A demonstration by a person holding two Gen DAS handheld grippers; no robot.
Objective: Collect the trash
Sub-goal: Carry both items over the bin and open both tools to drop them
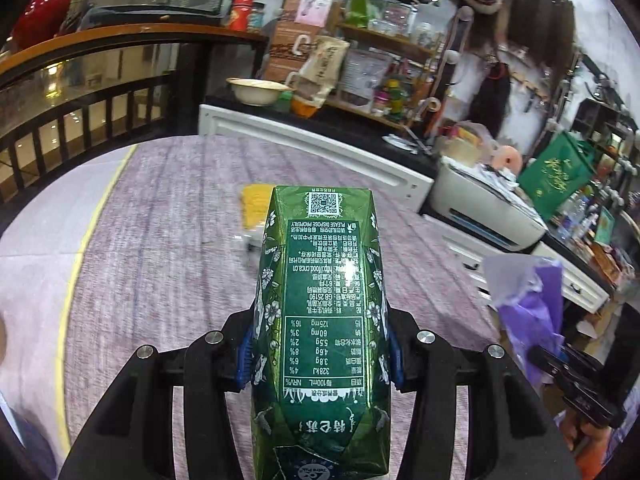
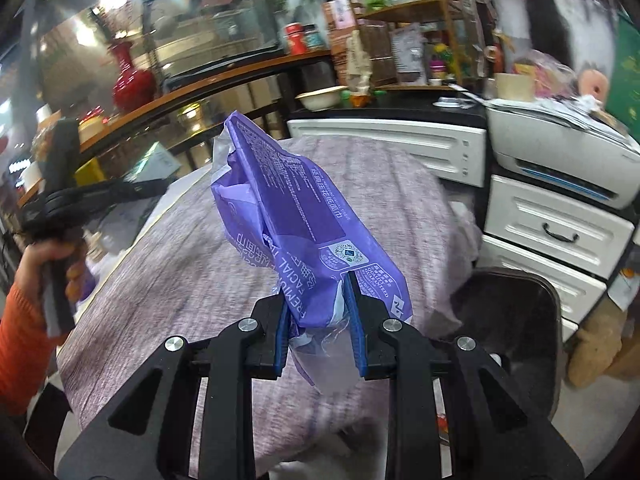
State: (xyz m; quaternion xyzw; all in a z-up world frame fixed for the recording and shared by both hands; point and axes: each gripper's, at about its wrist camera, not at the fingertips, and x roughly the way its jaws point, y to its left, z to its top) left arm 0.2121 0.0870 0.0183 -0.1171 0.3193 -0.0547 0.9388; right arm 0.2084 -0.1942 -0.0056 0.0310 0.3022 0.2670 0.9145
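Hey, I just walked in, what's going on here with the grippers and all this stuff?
A person is clearing trash off a table with a handheld gripper in each hand. The left gripper is clamped on a green milk carton, held above the purple tablecloth. The right gripper pinches a crumpled purple tissue wrapper, also lifted off the table. A dark trash bin stands beside the table to the right. A yellow item, blurred, lies on the cloth beyond the carton.
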